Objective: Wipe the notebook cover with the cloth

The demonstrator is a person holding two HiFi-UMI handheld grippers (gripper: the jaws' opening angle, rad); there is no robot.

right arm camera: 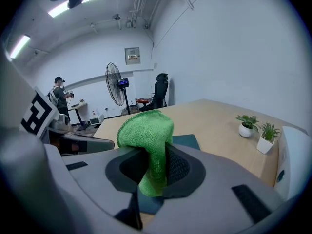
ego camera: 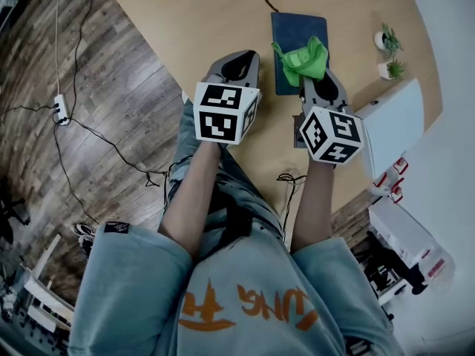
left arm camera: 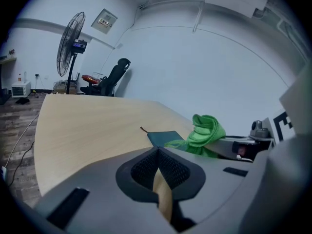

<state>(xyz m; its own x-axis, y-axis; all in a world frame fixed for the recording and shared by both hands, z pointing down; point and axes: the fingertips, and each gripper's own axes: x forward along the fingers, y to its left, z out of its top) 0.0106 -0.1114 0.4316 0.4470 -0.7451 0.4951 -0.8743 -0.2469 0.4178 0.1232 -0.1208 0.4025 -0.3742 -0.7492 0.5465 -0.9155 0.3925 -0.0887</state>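
Green cloth (right arm camera: 146,128) is bunched up and pinched between the jaws of the right gripper (right arm camera: 155,152), with a fat fold poking out past the tips and a tail hanging down behind them. From the head view the cloth sits over the near right part of the notebook (ego camera: 297,32). I honestly can't tell if it's actually touching the cover or just above it.

The notebook is dark blue and lies flat on the wooden table (ego camera: 193,21), toward the far side and straight ahead of the right gripper. A thin strap (ego camera: 270,6) sticks out of its far left corner.

The left gripper (left arm camera: 158,152) is just left of the notebook and a bit nearer. Its jaws are pressed together at the tips with nothing in them, and it isn't on the notebook.

Off to the right on the table are two little potted plants (ego camera: 387,41) and a white box (ego camera: 393,121). Way at the back of the room there's a standing fan (left arm camera: 70,43) and a black office chair (left arm camera: 112,77).
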